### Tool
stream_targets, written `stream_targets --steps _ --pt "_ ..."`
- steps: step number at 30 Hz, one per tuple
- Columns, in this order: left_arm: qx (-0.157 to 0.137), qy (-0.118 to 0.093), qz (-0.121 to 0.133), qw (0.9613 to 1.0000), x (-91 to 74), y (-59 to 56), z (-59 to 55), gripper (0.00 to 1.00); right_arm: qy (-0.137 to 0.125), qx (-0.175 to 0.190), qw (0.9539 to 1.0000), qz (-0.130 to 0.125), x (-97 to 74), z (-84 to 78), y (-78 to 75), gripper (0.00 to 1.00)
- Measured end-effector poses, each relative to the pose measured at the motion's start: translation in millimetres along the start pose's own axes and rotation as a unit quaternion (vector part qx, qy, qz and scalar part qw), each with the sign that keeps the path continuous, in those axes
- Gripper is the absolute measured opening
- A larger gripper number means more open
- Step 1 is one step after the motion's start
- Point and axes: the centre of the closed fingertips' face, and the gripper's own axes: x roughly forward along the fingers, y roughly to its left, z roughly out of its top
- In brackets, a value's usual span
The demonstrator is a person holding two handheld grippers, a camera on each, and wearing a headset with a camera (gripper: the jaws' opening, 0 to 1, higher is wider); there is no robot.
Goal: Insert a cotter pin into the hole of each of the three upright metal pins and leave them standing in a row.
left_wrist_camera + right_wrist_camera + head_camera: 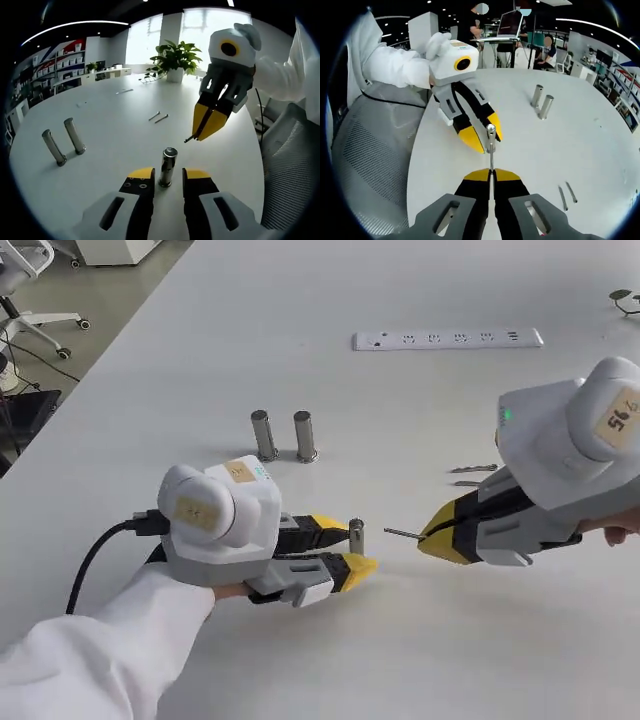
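Cotter pin held out toward an upright metal pin.
The right gripper [425,537] has its fingers closed on a cotter pin [402,533]. Its tip is just short of the metal pin [356,536], which stands on the worktop [300,660] between the narrowly parted fingers of the left gripper [357,543]. Two more metal pins [263,435] stand side by side beyond.

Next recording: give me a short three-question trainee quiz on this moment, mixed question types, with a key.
1. True or false: the right gripper is shut on a cotter pin.
2. What stands between the jaws of the left gripper? A) a metal pin B) a power strip C) a plant pot
3. Fill in: ___ spare cotter pins lie on the table.
Key: 1 true; 2 A; 3 two.
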Motion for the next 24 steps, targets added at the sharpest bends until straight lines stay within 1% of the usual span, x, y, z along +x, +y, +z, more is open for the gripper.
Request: stream_targets --steps 3,6,10,15,24 --pt "-0.01 -0.003 0.001 0.9999 -0.7 0.6 -0.4 0.17 0.0 0.002 1.0 0.002 2.7 -0.9 -0.5 0.0" --pt "-0.006 -0.001 0.006 1.0 -1.5 2.0 -1.5 0.15 0.001 0.004 1.0 0.002 4.7 -1.2 -1.5 0.0" --pt "-0.001 0.007 0.005 1.0 -1.9 1.7 -5.5 0.08 0.002 0.007 1.0 0.005 5.7 -0.5 -0.3 0.0" --pt "0.01 0.008 0.003 0.9999 -0.4 1.6 -5.8 0.08 0.0 0.006 1.0 0.006 6.3 1.2 1.0 0.0" --pt "0.011 0.005 0.006 0.9999 0.4 2.2 -5.4 0.07 -0.003 0.003 0.9999 0.01 9.5 6.1 2.8 0.0"
